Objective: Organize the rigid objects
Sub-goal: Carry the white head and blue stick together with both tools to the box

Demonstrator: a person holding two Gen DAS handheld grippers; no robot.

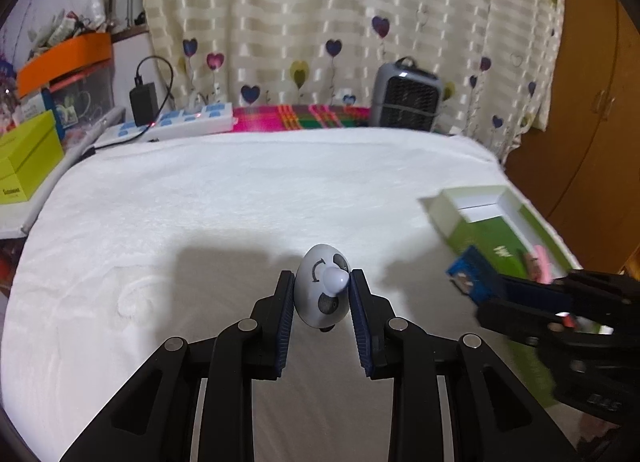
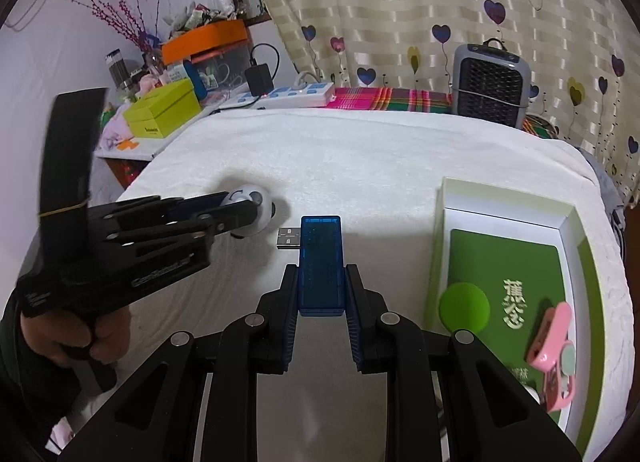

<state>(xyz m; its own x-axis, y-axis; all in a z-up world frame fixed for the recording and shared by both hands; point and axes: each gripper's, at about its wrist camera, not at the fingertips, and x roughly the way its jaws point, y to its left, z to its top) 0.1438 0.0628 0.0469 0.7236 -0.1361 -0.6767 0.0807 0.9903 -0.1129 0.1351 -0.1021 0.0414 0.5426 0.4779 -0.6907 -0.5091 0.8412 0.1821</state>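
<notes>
Bedding: white towel (image 1: pixel 224 198) spread across the whole work surface, its far edge meeting a plaid cloth (image 1: pixel 300 116) and its right edge dropping off just beyond the box; wide bare room lies at centre and left.

Box: shallow open box (image 2: pixel 444 222) with white walls and green floor, resting near the towel's right edge, long axis running away from the camera. Contents: green round piece (image 2: pixel 464 306) at its near left wall, pink clip (image 2: pixel 550 346) on its right side.

Right gripper (image 2: pixel 322 286): both fingers pressed against the sides of a blue USB adapter (image 2: pixel 321 262), held above the towel just left of the box. Adapter is translucent blue, rectangular, long axis pointing straight forward; its metal plug (image 2: pixel 289 238) sticks out sideways to the left at the far end.

Left gripper (image 1: pixel 322 290): fingers clamped on a white egg-shaped toy (image 1: pixel 322 290), held over the towel's near centre, well apart from the box. Toy stands tall end up, with grey patches, a curved arrow mark and a pale knob facing the camera.
</notes>
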